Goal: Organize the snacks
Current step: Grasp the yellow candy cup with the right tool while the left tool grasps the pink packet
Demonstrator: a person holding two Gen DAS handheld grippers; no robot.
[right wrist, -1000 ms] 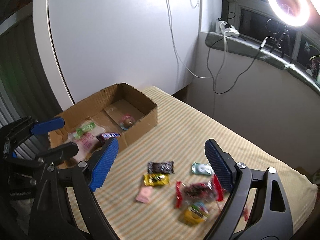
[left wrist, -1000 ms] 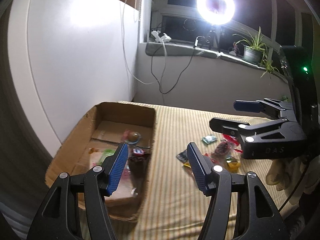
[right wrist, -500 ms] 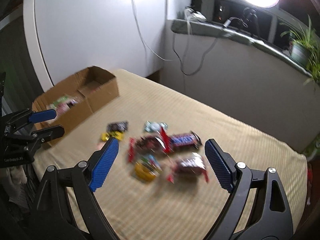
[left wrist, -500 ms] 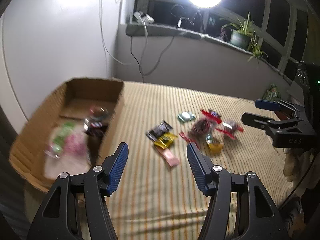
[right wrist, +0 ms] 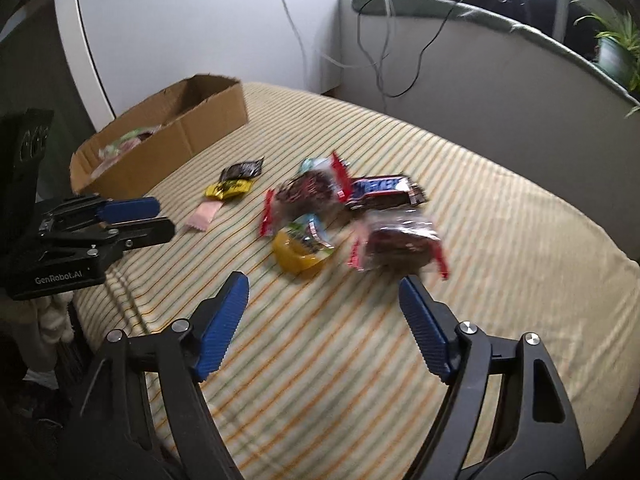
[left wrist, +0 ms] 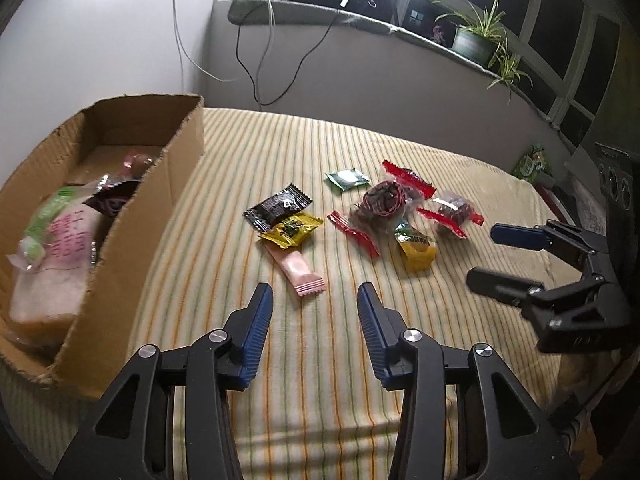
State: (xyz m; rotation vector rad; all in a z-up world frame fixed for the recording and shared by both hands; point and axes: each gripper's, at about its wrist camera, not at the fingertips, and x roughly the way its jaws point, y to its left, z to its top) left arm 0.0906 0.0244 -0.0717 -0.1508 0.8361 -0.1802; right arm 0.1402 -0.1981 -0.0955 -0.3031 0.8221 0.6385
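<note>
Several wrapped snacks lie loose on the striped cloth (left wrist: 248, 152): a pink packet (left wrist: 296, 270), a yellow one (left wrist: 291, 230), a black one (left wrist: 278, 206), a green one (left wrist: 346, 178) and red-ended bags (left wrist: 380, 204). My left gripper (left wrist: 315, 296) hovers just short of the pink packet, its jaws closing with nothing between them. My right gripper (right wrist: 324, 284) hangs above the cloth short of a dark red-ended bag (right wrist: 400, 246) and a yellow jelly cup (right wrist: 300, 250), jaws closing, empty. The cardboard box (left wrist: 182, 156) at the left holds several snacks.
The right gripper shows at the right edge of the left wrist view (left wrist: 516, 256); the left one shows at the left of the right wrist view (right wrist: 132, 220). A window ledge (left wrist: 360, 20) with cables, a ring light and a potted plant (left wrist: 476, 40) runs behind.
Both grippers have swung away from the box toward the loose snacks and dropped lower. Both pairs of jaws have narrowed, the left more.
</note>
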